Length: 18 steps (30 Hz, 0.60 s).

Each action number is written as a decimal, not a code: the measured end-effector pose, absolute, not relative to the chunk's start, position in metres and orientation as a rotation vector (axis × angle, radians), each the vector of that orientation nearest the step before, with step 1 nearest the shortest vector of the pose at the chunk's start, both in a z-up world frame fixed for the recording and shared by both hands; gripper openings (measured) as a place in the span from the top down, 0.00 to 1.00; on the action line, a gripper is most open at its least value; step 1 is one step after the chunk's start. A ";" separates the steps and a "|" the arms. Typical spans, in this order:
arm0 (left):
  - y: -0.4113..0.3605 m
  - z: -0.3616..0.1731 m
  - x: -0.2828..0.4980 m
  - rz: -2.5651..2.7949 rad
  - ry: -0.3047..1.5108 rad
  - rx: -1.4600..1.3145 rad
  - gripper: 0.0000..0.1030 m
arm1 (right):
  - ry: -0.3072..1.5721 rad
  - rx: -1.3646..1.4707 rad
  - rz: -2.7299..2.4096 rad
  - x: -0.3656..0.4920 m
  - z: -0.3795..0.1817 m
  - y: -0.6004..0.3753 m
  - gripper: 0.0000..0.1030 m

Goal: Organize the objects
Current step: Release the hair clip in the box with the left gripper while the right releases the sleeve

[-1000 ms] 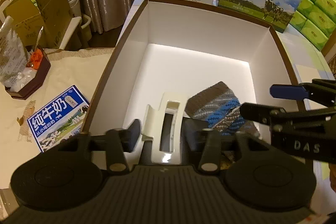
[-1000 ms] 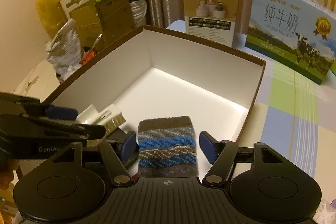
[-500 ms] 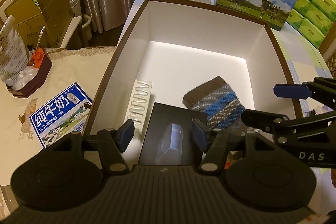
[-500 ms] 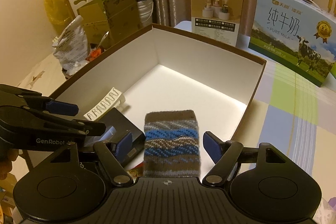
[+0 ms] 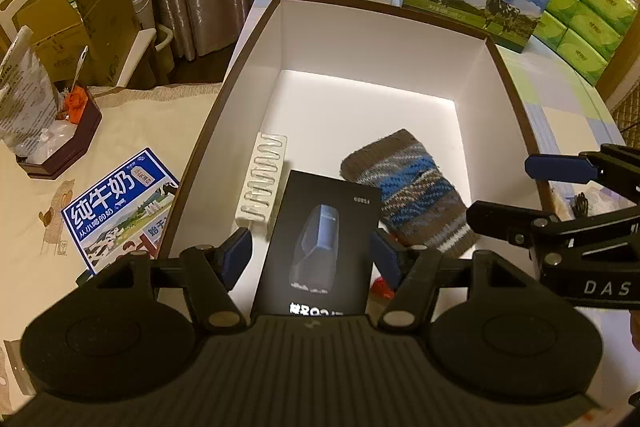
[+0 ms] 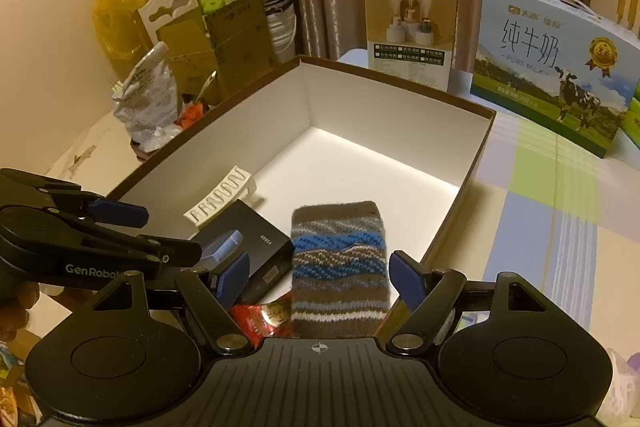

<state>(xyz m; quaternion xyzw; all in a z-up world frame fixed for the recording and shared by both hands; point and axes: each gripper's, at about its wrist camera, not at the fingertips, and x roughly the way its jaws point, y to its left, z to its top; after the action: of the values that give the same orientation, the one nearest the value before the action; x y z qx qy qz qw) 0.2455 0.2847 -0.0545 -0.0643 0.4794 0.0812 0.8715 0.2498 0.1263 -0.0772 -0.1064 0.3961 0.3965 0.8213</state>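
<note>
White-lined box [image 5: 372, 43], knit pouch [image 6: 340, 259], black carton [image 5: 320, 239] inside

A checked tablecloth covers the table [image 6: 560, 227]. On it sit the open box [image 6: 400, 115] at centre, a humidifier carton [image 6: 412, 27] at 12 o'clock, a milk case [image 6: 552, 67] at 2.

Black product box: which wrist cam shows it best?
Left wrist. The black product box lies nearly whole between the open fingers, its printed top facing the lens. Right wrist shows only a slanted part, cut off by the left gripper.
</note>
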 end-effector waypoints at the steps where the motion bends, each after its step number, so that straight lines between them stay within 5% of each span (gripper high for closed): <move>1: 0.284 -0.053 0.243 0.171 1.000 -0.134 0.38 | 0.840 -0.222 0.846 0.248 -0.075 0.124 0.28; 18: 0.252 -0.016 0.194 0.169 0.943 -0.137 0.27 | 0.793 -0.144 0.876 0.203 -0.042 0.081 0.24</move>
<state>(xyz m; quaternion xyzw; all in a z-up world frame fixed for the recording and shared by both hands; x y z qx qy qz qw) 0.1944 0.2522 -0.0161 -0.0660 0.4532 0.0810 0.8853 0.2025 0.0809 -0.0422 -0.0676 0.3736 0.4127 0.8280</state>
